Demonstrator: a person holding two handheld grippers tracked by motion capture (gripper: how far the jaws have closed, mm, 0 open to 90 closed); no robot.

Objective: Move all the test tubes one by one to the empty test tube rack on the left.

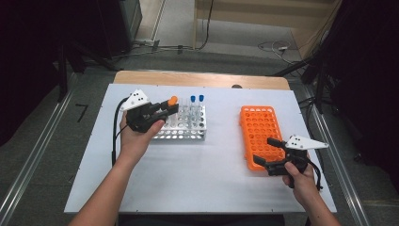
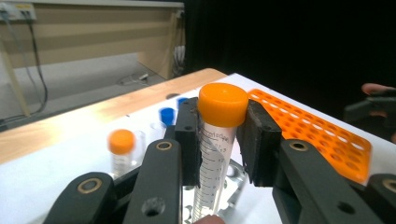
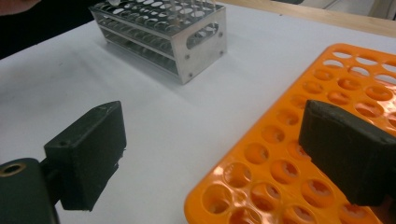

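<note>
Left gripper view: tongs (image 2: 219, 140) (clamped) on tube (image 2: 215, 154)

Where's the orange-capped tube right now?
In the high view the orange-capped tube is at table left, clamped in the left gripper just above the metal rack, beside the blue-capped tubes.

White table (image 1: 197, 179), metal rack (image 1: 186, 127), orange rack (image 1: 259, 134)
</note>
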